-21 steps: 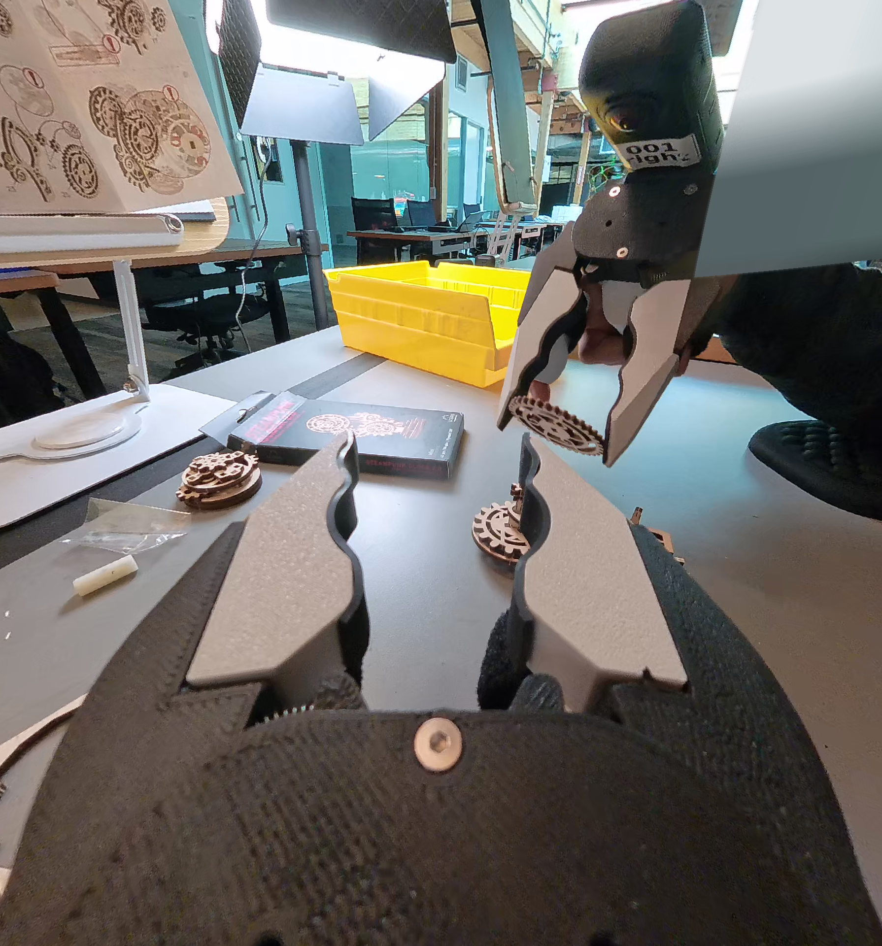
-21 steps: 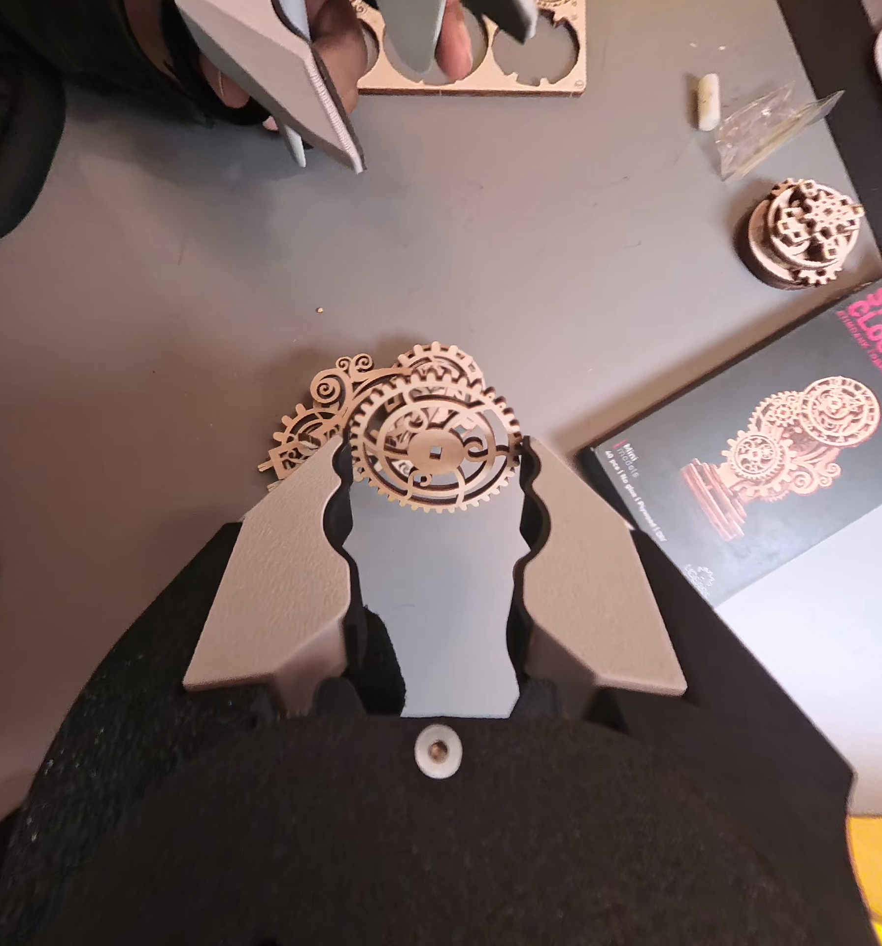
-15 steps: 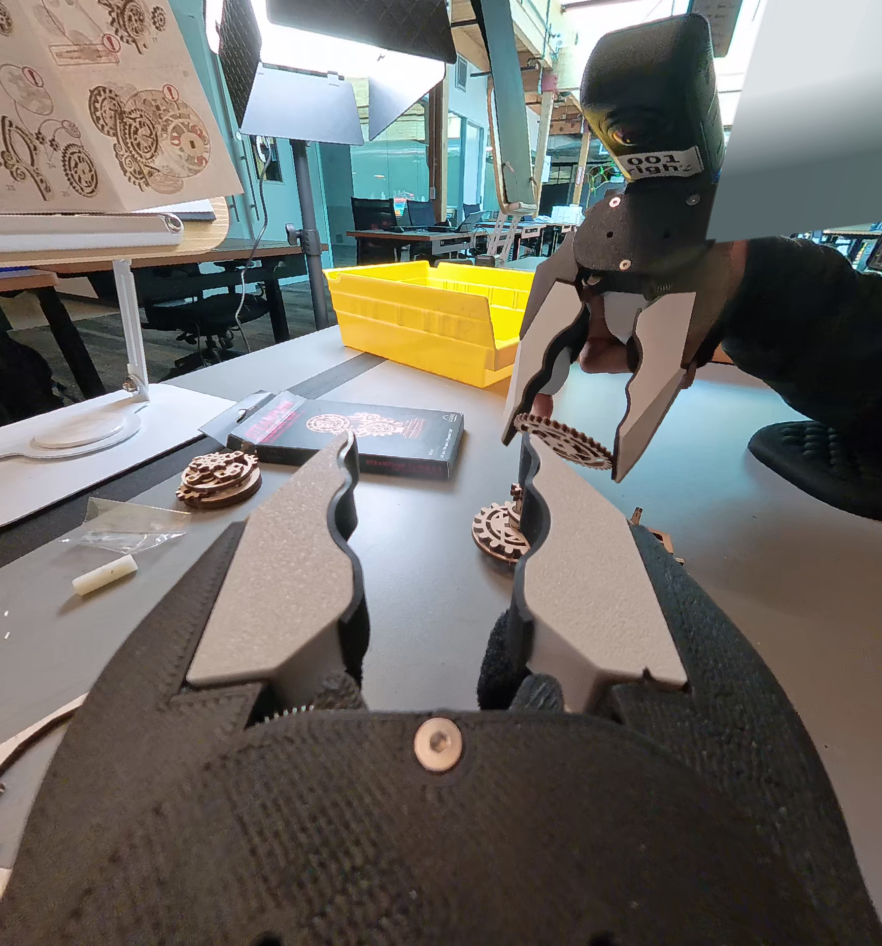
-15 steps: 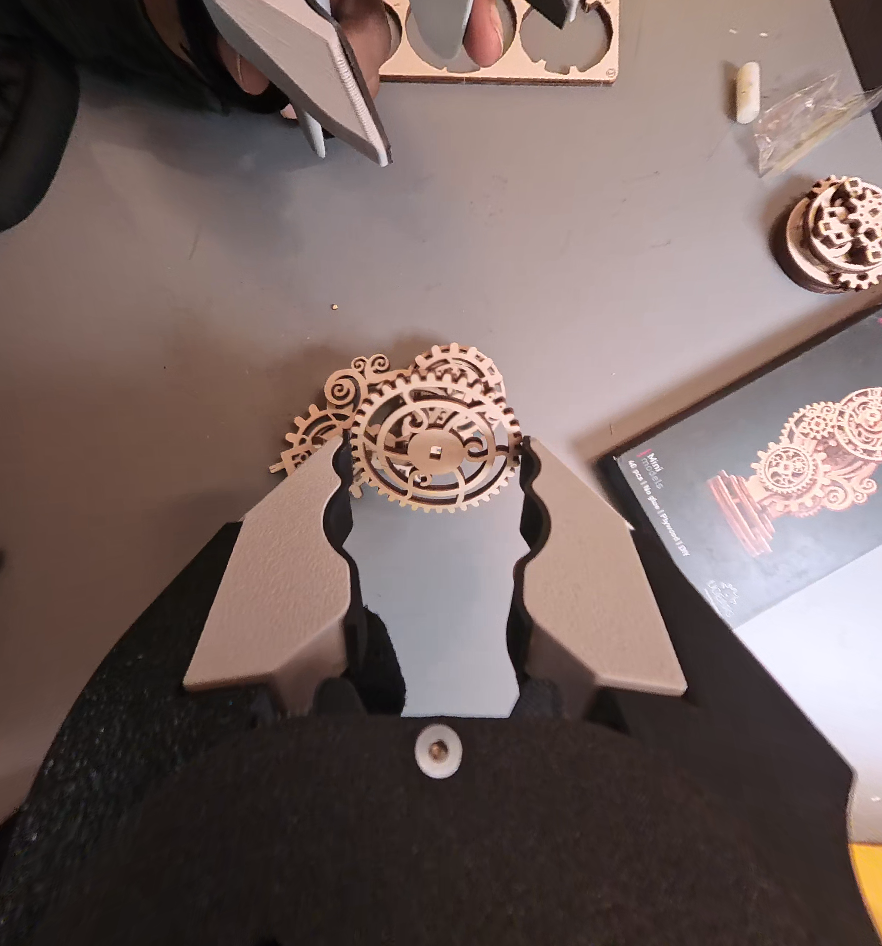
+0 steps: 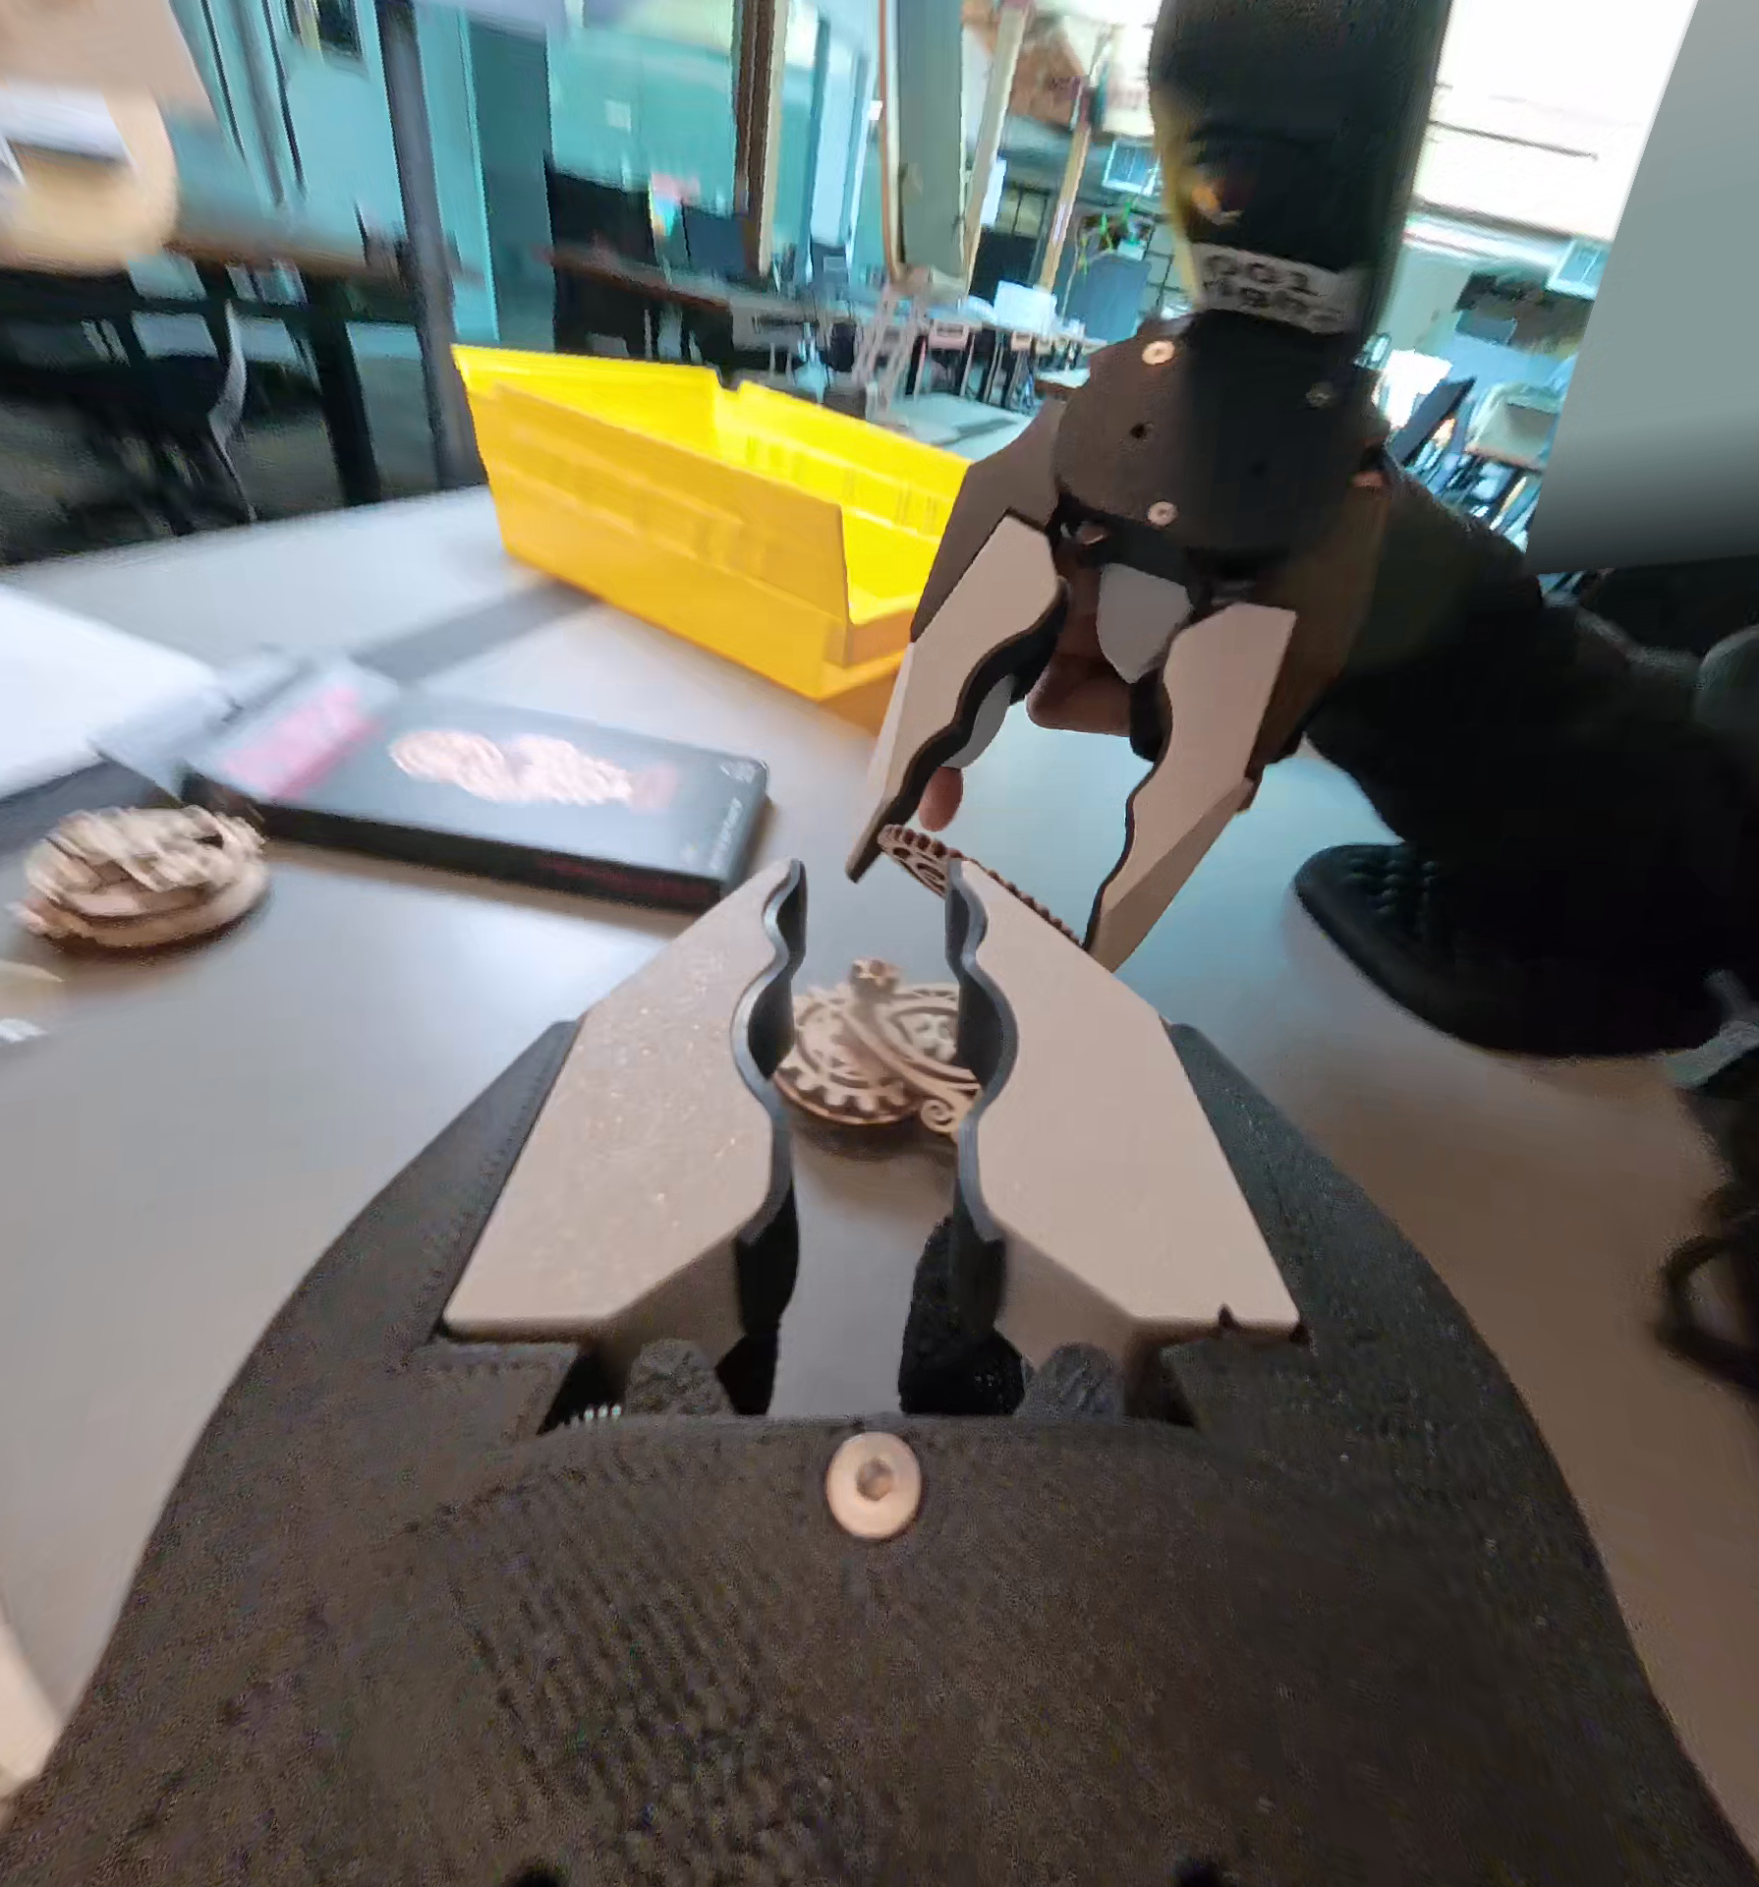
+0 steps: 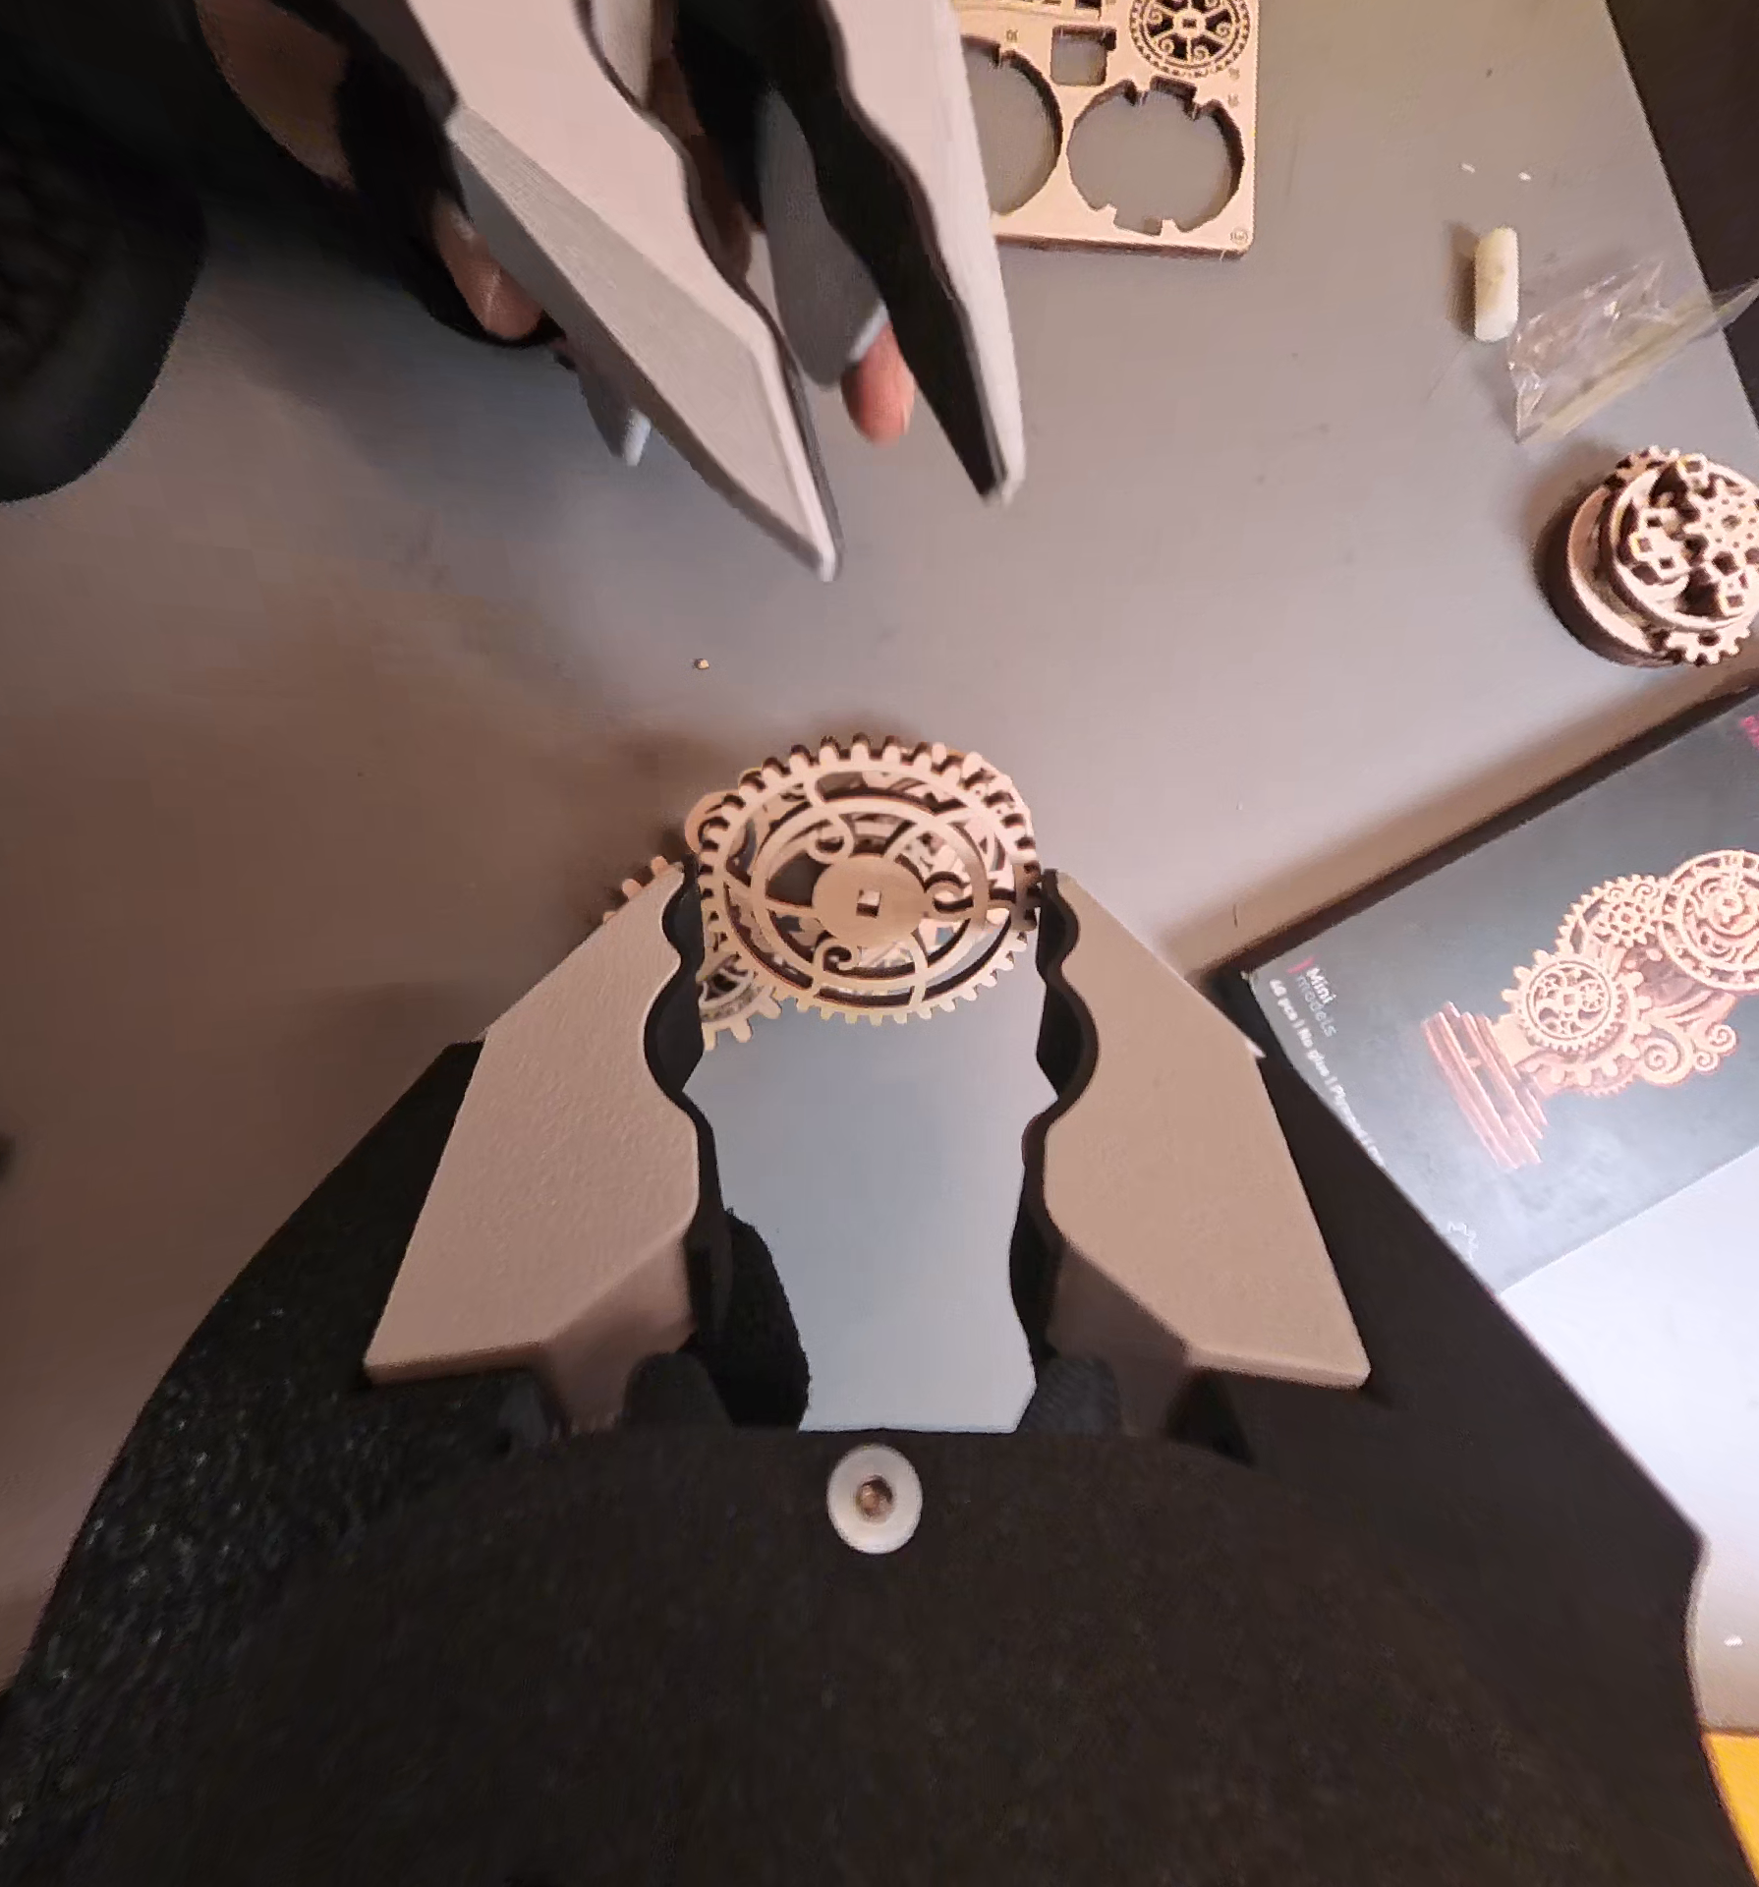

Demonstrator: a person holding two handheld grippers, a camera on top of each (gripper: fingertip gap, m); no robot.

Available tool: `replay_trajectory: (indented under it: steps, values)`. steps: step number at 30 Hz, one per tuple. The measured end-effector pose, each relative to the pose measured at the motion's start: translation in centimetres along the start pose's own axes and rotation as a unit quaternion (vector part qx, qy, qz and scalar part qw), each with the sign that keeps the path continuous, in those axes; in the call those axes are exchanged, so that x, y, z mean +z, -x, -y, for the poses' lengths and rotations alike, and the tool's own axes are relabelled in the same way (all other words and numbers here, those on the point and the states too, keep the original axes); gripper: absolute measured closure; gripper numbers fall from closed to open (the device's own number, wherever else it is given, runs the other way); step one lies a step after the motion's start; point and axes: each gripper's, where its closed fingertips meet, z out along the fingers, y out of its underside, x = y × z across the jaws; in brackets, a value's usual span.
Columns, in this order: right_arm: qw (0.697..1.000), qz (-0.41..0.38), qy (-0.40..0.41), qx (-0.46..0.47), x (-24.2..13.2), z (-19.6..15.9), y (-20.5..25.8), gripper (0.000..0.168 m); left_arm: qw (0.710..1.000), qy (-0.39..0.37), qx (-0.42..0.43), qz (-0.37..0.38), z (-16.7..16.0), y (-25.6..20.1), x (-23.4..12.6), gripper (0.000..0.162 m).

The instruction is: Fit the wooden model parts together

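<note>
- Currently the right tool [image 6: 860,904] pinches a pale, laser-cut wooden gear wheel with scrollwork spokes [image 6: 860,904] by its toothed rim, so that the square hub hole stays free.
- That wheel hangs just above an ornate wooden gear assembly lying flat on the grey worktop [image 5: 881,1057]; the hold looks chosen to lower the hub onto that assembly, though no peg can be made out.
- Seen from the left wrist view, the wheel is tilted, its far-left edge higher, its flat face turned roughly up toward the right tool's camera; being round, it has no long axis, and its hub axis stands near vertical.
- The left tool [image 5: 875,899] is open and holds nothing, its fingers straddling the sightline to the assembly, seemingly ready to steady it.
- Judged from this, the fitting is not yet done; the wheel probably needs levelling first.
- Off to the side lie a black kit box with a clock picture [image 6: 1570,1011], a small finished wooden gear drum [image 6: 1672,567], a punched-out plywood sheet [image 6: 1120,133] and a yellow plastic bin [image 5: 712,521].
</note>
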Motion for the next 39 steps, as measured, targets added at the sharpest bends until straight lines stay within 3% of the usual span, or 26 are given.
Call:
replay_trajectory:
  steps: [8,14,16,24,27,31,39]
  values:
    - [0.999,-0.026,-0.002,-0.028,-0.7,1.1,0.4,0.104,0.971,0.051,-0.225,-0.064,-1.5,-1.5,2.1,0.112]
    - [0.998,-0.053,0.002,-0.041,-1.2,1.5,0.1,0.104,0.949,0.048,-0.291,-0.113,-1.6,-2.3,2.2,0.134]
    - [0.998,-0.054,-0.009,-0.043,-1.5,1.9,0.2,0.104,0.944,0.039,-0.302,-0.125,-1.3,-2.3,2.1,0.152]
    - [0.993,-0.062,-0.048,-0.083,-1.9,2.3,-0.2,0.115,0.923,0.015,-0.357,-0.142,-0.8,-1.4,1.4,0.161]
    - [0.994,-0.037,-0.051,-0.093,-1.7,2.1,0.6,0.103,0.916,0.014,-0.375,-0.142,-1.1,-1.1,1.4,0.161]
    - [0.987,-0.064,-0.042,-0.141,-1.3,1.5,0.1,0.099,0.901,0.036,-0.401,-0.158,-1.9,-1.5,1.6,0.161]
    - [0.984,-0.039,-0.061,-0.166,-0.6,0.1,1.4,0.102,0.886,0.106,-0.394,-0.218,-1.7,-3.0,2.4,0.161]
